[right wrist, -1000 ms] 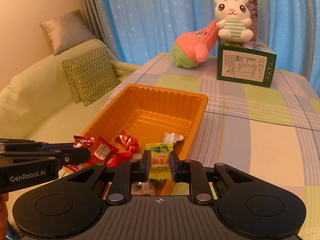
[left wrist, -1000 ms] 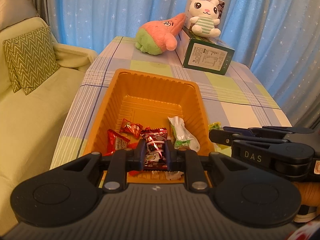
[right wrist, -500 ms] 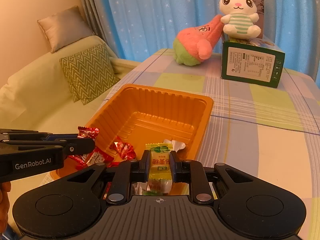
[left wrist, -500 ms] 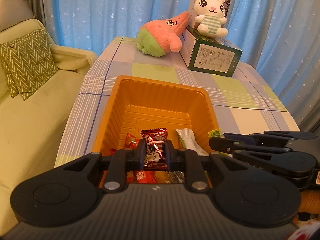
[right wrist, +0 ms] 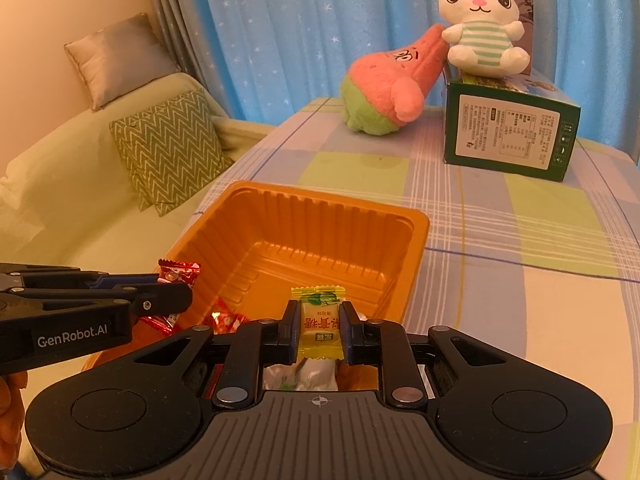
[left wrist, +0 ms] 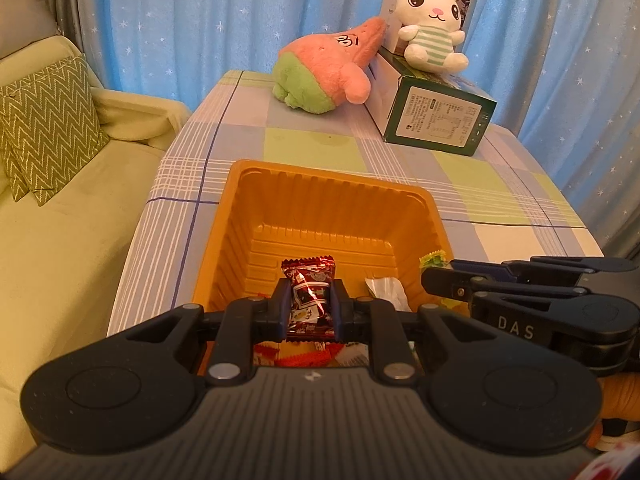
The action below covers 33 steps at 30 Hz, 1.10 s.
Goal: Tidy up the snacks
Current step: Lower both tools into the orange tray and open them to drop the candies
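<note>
An orange plastic tray [left wrist: 240, 216] [right wrist: 416, 236] sits on the checked tablecloth. My left gripper [left wrist: 310, 304] is shut on a dark red candy packet [left wrist: 310, 292], held over the tray's near end. My right gripper [right wrist: 320, 324] is shut on a yellow candy packet [right wrist: 318, 320], also above the tray's near end. In the right wrist view the left gripper [right wrist: 176, 294] comes in from the left with its red candy [right wrist: 178, 274]. In the left wrist view the right gripper [left wrist: 434, 280] shows at the right. Several wrapped snacks lie on the tray floor, mostly hidden beneath the grippers; a white-green packet [left wrist: 386, 288] shows.
A green box [left wrist: 436, 120] [right wrist: 508, 132] stands at the back of the table with a white plush bunny [left wrist: 430, 36] on it and a pink-green plush [left wrist: 324, 76] leaning beside it. A pale green sofa [left wrist: 52, 216] with a zigzag cushion [right wrist: 170, 152] lies left of the table.
Both grippers moved forward over the tray with their candies still held. The tray and the plush toys look closer; the loose snacks now sit under the grippers.
</note>
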Motion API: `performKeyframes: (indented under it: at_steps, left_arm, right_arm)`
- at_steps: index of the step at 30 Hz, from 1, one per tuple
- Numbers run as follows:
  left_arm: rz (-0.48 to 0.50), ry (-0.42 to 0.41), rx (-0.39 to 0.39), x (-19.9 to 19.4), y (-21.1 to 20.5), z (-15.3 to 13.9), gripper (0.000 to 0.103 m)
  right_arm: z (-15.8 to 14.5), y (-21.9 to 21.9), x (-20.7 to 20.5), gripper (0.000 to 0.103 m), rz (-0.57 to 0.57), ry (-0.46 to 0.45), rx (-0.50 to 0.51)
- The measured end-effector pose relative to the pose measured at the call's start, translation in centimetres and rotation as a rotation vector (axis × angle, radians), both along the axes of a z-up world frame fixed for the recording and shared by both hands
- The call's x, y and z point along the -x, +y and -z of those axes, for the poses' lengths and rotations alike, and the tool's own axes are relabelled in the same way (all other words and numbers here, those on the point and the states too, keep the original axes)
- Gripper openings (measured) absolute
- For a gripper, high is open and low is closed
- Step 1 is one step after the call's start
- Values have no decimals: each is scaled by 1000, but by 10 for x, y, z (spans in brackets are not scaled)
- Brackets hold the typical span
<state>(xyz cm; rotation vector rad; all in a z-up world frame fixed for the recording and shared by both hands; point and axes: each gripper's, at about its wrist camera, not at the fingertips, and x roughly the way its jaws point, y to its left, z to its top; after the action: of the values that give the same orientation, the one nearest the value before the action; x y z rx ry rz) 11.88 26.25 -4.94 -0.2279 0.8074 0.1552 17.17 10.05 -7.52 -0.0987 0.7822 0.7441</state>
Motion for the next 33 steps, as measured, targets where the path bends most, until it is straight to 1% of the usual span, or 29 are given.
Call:
performKeyframes:
  at_steps: [8,9,11,13,17,26,31,32,33]
  left_arm:
    - [1,17,-12,-20,6,8,19]
    - [-1,15,-15,-21,7,8,27]
    - [-8,7,-20,-20,9,9,34]
    - [-4,9,-15,-17,10,9,34]
    - [1,21,-36,-10,9,10,34]
    - [10,23,-58,1,6,6,34]
    - [10,19,-67,5,6,4,35]
    - [9,16,-70,7,6,4,35]
    - [5,14,-71,9,6,3,36]
  right_arm:
    - [2,6,-17,21,11,17,-18]
    - [3,6,-18,21,13,20,-20]
    - [4,6,-19,21,18,27,-23]
    - [7,5,-21,21,22,40,-27]
    - [9,4,-22,21,27,62,-36]
    - [2,7,-23,21,29,82,-70]
    - [0,10,-28,22,13,125,-125]
    - [-1,10,-28,30,13,132,-137]
    - [-1,9,-29,53,19,136,-149]
